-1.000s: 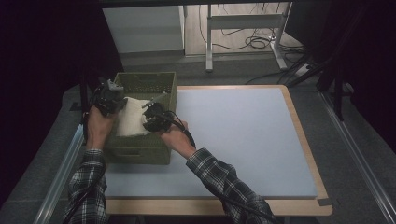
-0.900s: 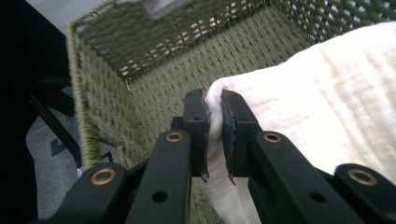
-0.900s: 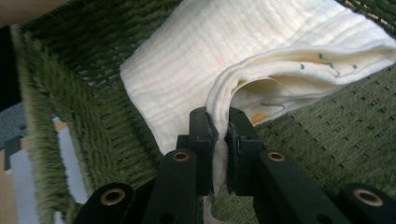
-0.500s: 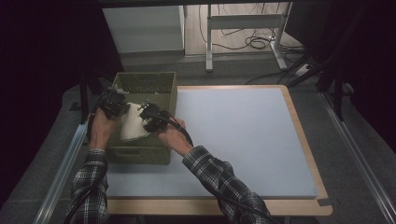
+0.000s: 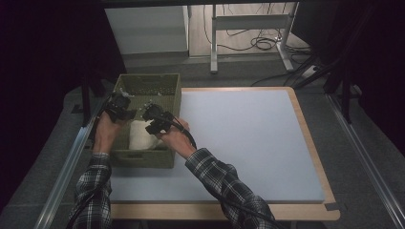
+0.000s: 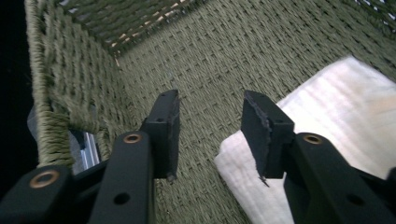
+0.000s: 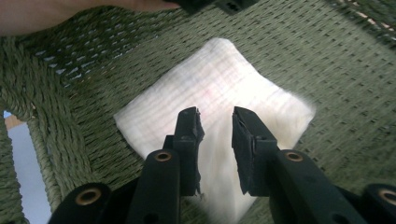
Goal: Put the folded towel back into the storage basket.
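Note:
A folded white cloth point(image 5: 140, 137) lies flat on the floor of the green woven basket point(image 5: 143, 160) at the table's left. Both grippers hover over the basket's inside. My left gripper point(image 5: 119, 108) has just been opening; its jaws point(image 6: 210, 100) stand apart with nothing between them, and the cloth point(image 6: 327, 107) lies below, past the right-hand jaw. My right gripper point(image 5: 155, 120) has just been opening too. Its jaws point(image 7: 215, 114) are parted a little above the cloth point(image 7: 219, 79), and the pads do not press on it.
The basket's woven walls point(image 6: 60, 79) rise close around both grippers. The pale blue mat point(image 5: 248, 138) spreads to the right inside a wooden frame point(image 5: 308, 138). A metal rail point(image 5: 71, 157) runs along the left. The other hand point(image 7: 70, 11) crosses the top of the right gripper view.
The cloth hung pinched between both grippers over the basket; now it lies on the basket floor. Both pairs of jaws have parted and let it go. The left hand sank slightly.

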